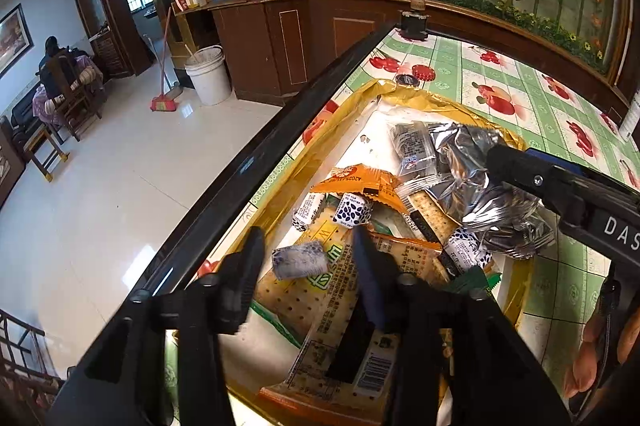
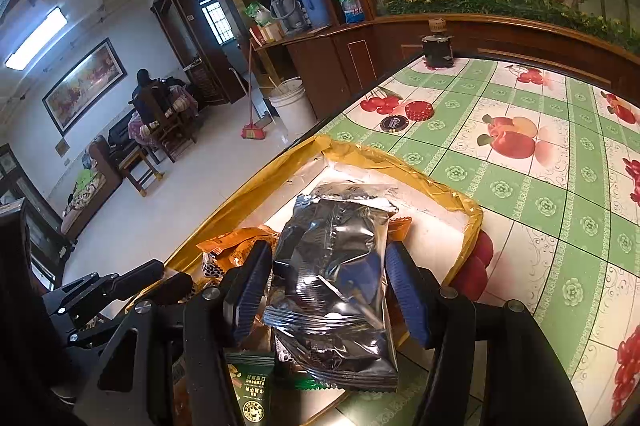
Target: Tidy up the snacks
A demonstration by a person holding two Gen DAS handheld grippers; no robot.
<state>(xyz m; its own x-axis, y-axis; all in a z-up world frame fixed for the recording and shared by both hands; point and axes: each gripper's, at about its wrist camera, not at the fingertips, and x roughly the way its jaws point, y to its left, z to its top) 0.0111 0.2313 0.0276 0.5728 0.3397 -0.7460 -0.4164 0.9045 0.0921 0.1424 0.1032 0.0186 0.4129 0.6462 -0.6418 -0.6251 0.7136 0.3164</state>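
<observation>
Most snacks already lie in the gold tray [image 1: 404,94] on the surface [image 2: 520,162]. The right claw [image 2: 328,290] pinches a foil bag [image 2: 332,266] over the tray, not yet released. The left claw [image 1: 308,258] is spread around a small candy [image 1: 298,260], not gripping it.

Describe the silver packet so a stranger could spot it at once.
On the fruit-print tablecloth sits a gold-rimmed tray of snacks. The silver packet is between the right gripper fingers. It is the only crinkled, shiny foil bag, far bigger than the small candies nearby.
</observation>
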